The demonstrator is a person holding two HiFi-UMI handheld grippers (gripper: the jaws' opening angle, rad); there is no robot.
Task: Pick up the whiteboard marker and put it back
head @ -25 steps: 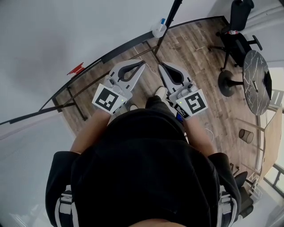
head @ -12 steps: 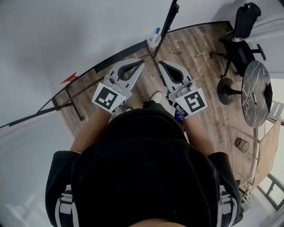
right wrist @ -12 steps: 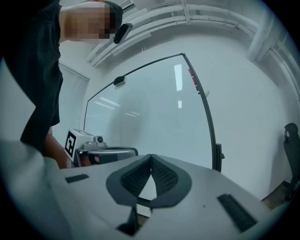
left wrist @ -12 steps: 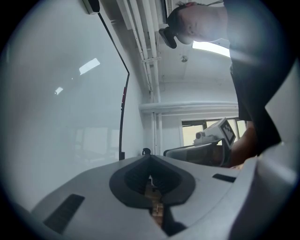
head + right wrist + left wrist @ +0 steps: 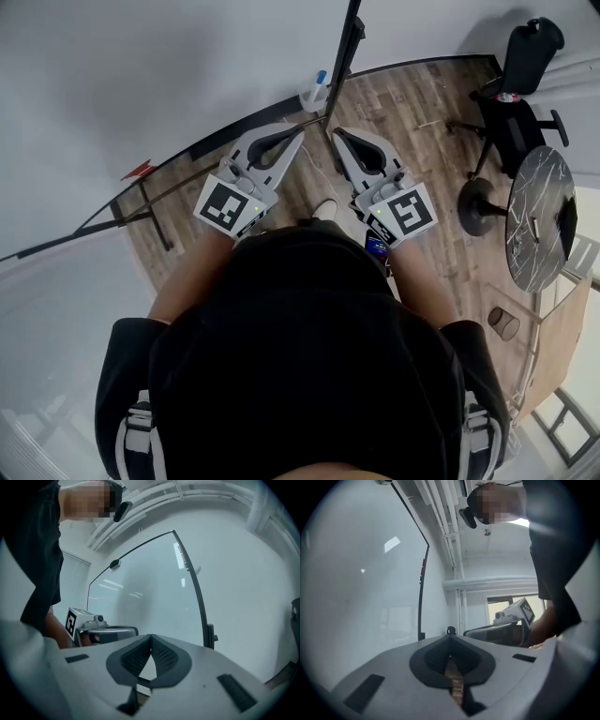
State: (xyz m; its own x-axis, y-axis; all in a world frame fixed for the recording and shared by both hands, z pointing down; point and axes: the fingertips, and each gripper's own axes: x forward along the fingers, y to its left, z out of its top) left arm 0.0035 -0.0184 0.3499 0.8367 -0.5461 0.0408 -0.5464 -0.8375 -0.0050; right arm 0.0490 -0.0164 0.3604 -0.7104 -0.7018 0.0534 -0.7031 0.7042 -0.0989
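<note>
1. While both hands are held out level over the wood floor [image 5: 412,103], the left tongs [image 5: 301,132] are fully closed, tips touching, nothing in them
2. Right tongs [image 5: 336,133] same: pads together, empty
3. Whiteboard marker [image 5: 321,77] looks to be the blue-capped stick standing upright in a small white holder [image 5: 309,97] at the lower edge of the whiteboard [image 5: 141,66], beside the black frame post [image 5: 349,37]; it sits ahead of both tongs, untouched
4. Handling guess: light, rigid, smooth plastic barrel, so it may slip or roll; the cap could pull off
5. Grip the exposed barrel just under the cap, pads square to it, and lift straight up out of the holder
</note>
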